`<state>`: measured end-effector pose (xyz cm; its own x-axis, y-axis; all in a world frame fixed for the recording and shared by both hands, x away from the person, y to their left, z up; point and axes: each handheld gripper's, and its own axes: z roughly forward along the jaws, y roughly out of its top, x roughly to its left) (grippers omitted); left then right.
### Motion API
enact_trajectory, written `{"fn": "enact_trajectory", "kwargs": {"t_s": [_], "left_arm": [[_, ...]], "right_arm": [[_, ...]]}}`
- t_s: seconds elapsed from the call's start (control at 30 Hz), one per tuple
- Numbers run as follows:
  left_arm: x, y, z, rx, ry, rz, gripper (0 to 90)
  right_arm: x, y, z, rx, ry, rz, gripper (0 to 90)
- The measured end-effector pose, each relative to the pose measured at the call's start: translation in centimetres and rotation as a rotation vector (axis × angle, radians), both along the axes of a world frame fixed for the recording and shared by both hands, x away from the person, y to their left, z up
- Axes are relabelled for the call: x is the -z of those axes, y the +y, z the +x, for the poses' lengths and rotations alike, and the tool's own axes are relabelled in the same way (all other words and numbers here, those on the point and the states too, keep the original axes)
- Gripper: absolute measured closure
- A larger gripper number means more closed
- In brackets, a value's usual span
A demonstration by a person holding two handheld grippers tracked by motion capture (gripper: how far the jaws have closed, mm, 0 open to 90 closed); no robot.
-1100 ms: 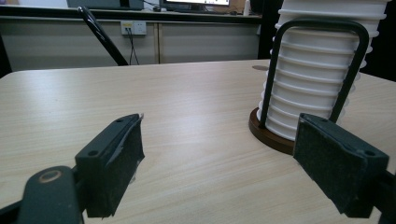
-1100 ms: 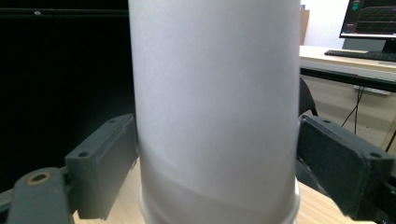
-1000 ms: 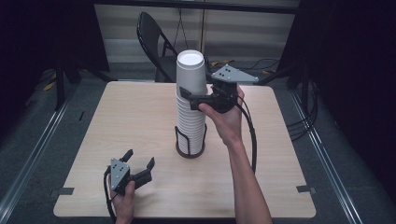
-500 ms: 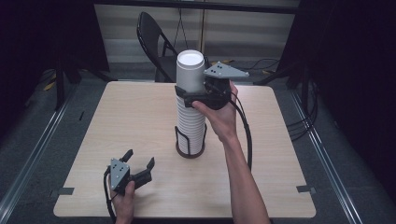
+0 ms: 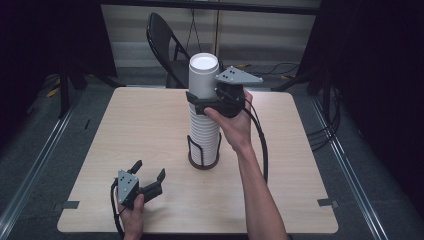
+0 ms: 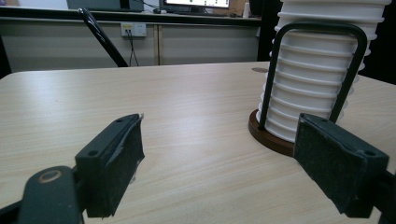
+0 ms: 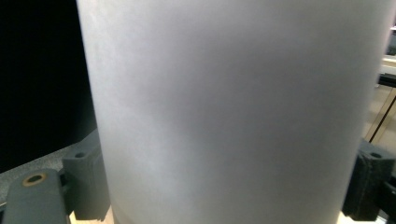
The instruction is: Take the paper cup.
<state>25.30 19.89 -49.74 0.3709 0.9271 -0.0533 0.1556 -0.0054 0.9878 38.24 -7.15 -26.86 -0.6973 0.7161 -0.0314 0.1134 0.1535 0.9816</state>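
Your right hand-held gripper (image 5: 200, 100) is pinching the top cup (image 5: 204, 75) of the stack of white cups (image 5: 204, 131), one jaw on either side of its wall; in the right gripper view the cup (image 7: 229, 112) sits squarely between them. The stack stands in its wire holder (image 5: 202, 152) mid-desk (image 5: 300, 165). Grasp looks made; lifting the cup clear and setting it down remain. Your left hand-held gripper (image 5: 148, 173) rests near the front edge, jaws spread, empty.
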Motion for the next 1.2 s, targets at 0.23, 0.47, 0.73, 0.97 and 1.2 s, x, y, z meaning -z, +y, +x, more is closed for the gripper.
{"fn": "enact_trajectory", "kwargs": {"t_s": [0.23,0.47,0.73,0.97,1.2], "left_arm": [[0.0,0.0,0.0,0.0,0.0,0.0,15.8],[0.0,0.0,0.0,-0.001,0.0,0.0,15.8],[0.0,0.0,0.0,0.0,-0.001,0.0,15.8],[0.0,0.0,0.0,-0.001,-0.002,-0.001,15.8],[0.0,0.0,0.0,0.001,-0.002,-0.003,15.8]], "right_arm": [[-0.3,0.0,-0.1,-0.001,-0.015,0.008,12.2],[-0.7,-0.1,-0.3,0.001,-0.034,0.02,12.5],[-1.2,-0.1,-0.4,-0.002,-0.049,0.04,12.8],[-1.9,-0.1,-0.6,0.0,-0.069,0.068,13.0],[-2.3,-0.1,-0.6,-0.008,-0.076,0.088,13.4]]}}
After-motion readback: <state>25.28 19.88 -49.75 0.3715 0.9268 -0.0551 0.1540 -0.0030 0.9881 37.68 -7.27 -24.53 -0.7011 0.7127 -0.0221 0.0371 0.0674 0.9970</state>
